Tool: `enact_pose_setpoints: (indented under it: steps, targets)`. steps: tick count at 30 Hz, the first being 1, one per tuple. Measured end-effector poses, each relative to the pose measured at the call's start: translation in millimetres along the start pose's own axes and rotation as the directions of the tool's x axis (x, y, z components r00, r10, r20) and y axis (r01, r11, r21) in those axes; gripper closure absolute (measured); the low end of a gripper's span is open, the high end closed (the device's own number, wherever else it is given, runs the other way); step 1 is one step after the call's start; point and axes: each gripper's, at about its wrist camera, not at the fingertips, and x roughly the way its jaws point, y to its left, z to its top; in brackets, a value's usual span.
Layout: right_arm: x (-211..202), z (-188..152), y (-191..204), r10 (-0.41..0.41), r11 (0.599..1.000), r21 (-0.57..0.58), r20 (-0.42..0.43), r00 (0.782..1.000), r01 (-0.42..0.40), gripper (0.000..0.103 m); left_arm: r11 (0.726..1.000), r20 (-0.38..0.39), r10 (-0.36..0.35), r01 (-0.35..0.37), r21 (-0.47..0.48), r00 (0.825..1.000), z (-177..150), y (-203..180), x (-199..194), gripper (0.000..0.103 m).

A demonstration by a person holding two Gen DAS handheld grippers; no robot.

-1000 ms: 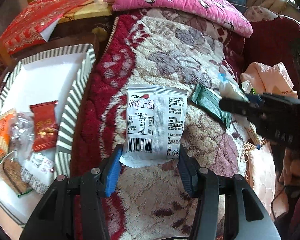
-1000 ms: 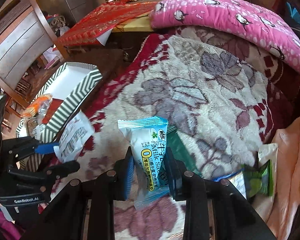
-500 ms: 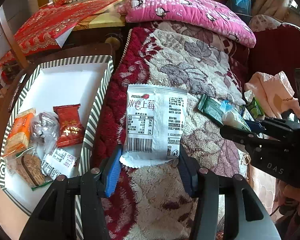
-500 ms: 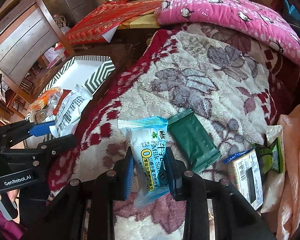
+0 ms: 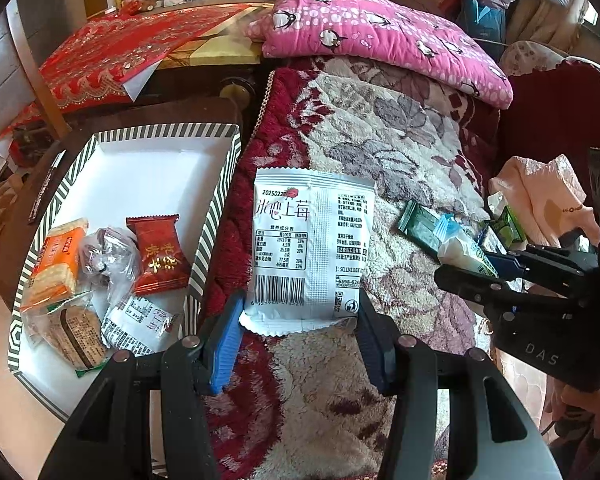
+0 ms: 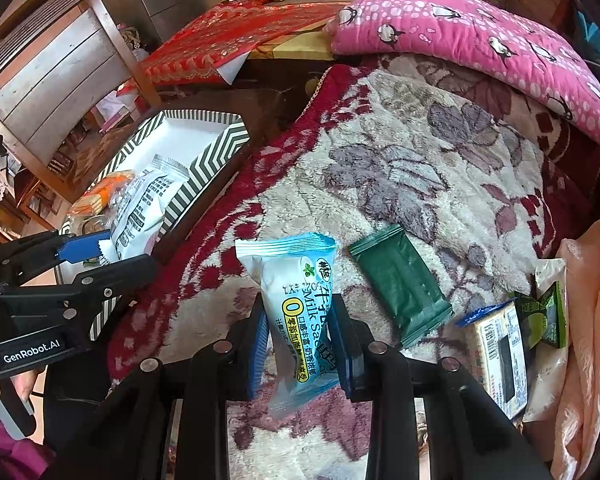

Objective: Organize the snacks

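Note:
My left gripper (image 5: pixel 300 332) is shut on a white snack packet (image 5: pixel 312 248) with a barcode, held above the blanket beside the striped tray (image 5: pixel 220 196). The tray holds a red candy packet (image 5: pixel 158 254), an orange cracker pack (image 5: pixel 56 260) and other snacks. My right gripper (image 6: pixel 300 344) is shut on a light blue milk snack packet (image 6: pixel 300 300), held above the blanket. The left gripper also shows in the right wrist view (image 6: pixel 88 256), and the right gripper in the left wrist view (image 5: pixel 480 268). A dark green packet (image 6: pixel 400 284) lies on the blanket.
More snack packets (image 6: pixel 504 356) lie at the blanket's right edge by a peach cloth (image 6: pixel 588 320). A pink penguin pillow (image 6: pixel 480 36) lies at the back. A red cloth (image 6: pixel 240 36) covers a table behind the tray. A wooden chair (image 6: pixel 60 68) stands left.
Both grippers have risen and pulled back with their packets. The left gripper's view has swung so that the whole tray and its snacks show. More packets show at the right.

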Motion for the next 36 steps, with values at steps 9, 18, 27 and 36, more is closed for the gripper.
enact_pose_setpoints:
  steps: [9,18,27,36]
  targets:
    - [-1.3,5.2,9.6,-0.001,1.000,-0.020,-0.002,1.000,0.001,0.072,1.000,0.013,0.002,-0.002,-0.015,1.000,1.6,7.1,-7.1,0.052]
    - [3.7,17.0,26.0,0.008,0.999,-0.052,-0.007,1.000,-0.009,0.072,0.998,0.022,0.023,-0.022,-0.057,1.000,3.0,30.1,-13.9,0.052]
    - [14.3,34.4,57.2,0.015,0.992,-0.121,-0.025,1.000,-0.018,0.072,0.992,0.037,0.048,-0.043,-0.119,0.998,2.6,62.6,-22.7,0.052]
    - [27.4,53.2,93.2,0.032,0.980,-0.195,-0.042,0.999,-0.039,0.071,0.978,0.043,0.077,-0.067,-0.199,0.996,-2.9,104.4,-31.9,0.052]
